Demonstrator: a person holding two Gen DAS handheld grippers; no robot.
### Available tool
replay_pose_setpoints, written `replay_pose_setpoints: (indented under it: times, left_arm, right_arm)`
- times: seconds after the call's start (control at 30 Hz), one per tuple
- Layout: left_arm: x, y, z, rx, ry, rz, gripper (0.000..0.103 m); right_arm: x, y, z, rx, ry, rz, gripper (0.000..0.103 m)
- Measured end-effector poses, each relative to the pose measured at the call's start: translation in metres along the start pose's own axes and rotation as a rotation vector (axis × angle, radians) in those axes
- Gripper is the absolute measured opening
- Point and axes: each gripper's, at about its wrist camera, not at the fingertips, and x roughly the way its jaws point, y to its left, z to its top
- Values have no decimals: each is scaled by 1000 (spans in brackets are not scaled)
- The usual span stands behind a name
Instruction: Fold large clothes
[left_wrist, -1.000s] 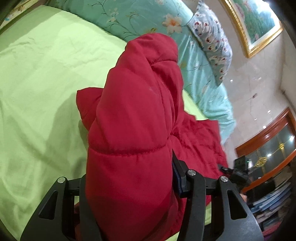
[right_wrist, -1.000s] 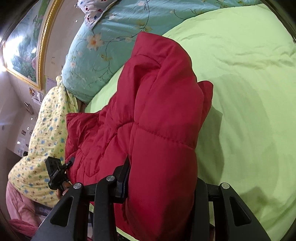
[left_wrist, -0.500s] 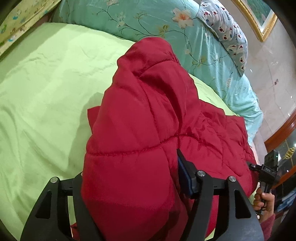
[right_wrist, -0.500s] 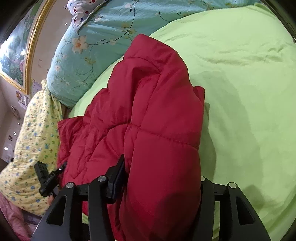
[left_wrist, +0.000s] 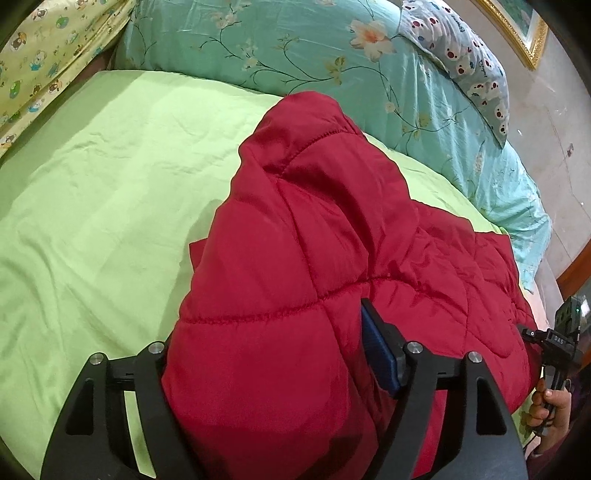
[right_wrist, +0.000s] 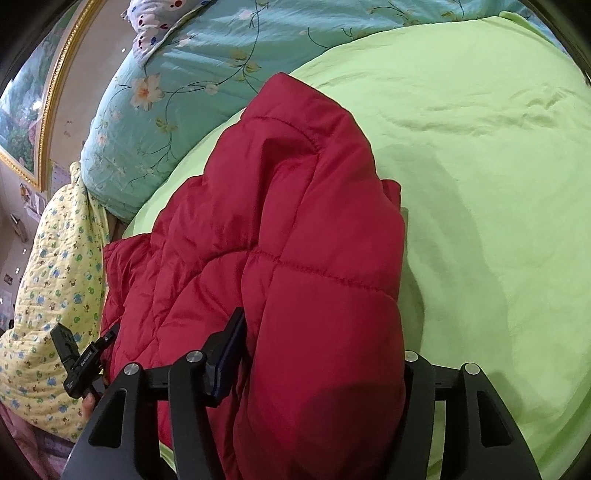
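Red padded jacket (left_wrist: 295, 258) on green bedsheet (left_wrist: 92, 203), near side of bed, part folded: one quilted fold humped up over flatter rest, which spreads toward blue floral quilt (left_wrist: 295, 48) at head of bed.

Left gripper (left_wrist: 266, 354) straddling near end of raised fold. Jaws just been opening; jacket between them. Blue pad of inner finger (left_wrist: 378, 354) showing clear, w/ a sliver of gap to fabric, so grip looks let go. Other finger hidden behind red bulge, contact there can't tell.

Right gripper (right_wrist: 317, 354) same setup from opposite side: jaws just been opening, jacket fold bulging between. Blue pad on finger (right_wrist: 229, 354) exposed, angled off fabric, not pressing; outer finger mostly covered by jacket. Reads as released, jacket resting on sheet, not lifted.

In left view, hand (left_wrist: 550, 406) gripping other tool's handle at far right edge. Yellow printed blanket (right_wrist: 48, 295) beside jacket's flat part in right view. Spotted pillow (left_wrist: 469, 62) atop quilt; gold picture frame (right_wrist: 48, 122) on wall.
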Motion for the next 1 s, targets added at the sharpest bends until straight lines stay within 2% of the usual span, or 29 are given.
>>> replay_pose_setpoints:
  times: [0.23,0.27,0.33,0.37,0.5,0.63,0.77,0.87,1.0]
  left_arm:
    - [-22,7,8,-53,-34,-44,76]
    - [-26,9,10,-61,-47,-37,76]
    - [-42,13,15,-77,-113,36,76]
    - [-50,17,18,-84,-138,45,76]
    - [-75,22,22,-92,-176,14,76]
    - [-83,3,11,-30,-170,-5,76]
    - [-84,-19,1,38,-143,-19,76]
    - [-82,-39,-6,93,-116,-42,76]
    - [-77,-62,-15,141,-80,-76,76]
  right_arm:
    - [-2,-1,-1,-2,-17,-38,67]
    - [-2,-1,-1,-4,-17,-42,67]
    - [-2,0,0,-7,-21,-50,68]
    - [-2,0,0,-7,-23,-52,68]
    - [-3,1,1,-9,-38,-68,69]
    - [-9,9,4,-23,-60,-110,69]
    - [-43,26,9,-69,-186,-194,70]
    - [-68,41,10,-112,-267,-212,71]
    - [-79,67,3,-206,-278,-192,71]
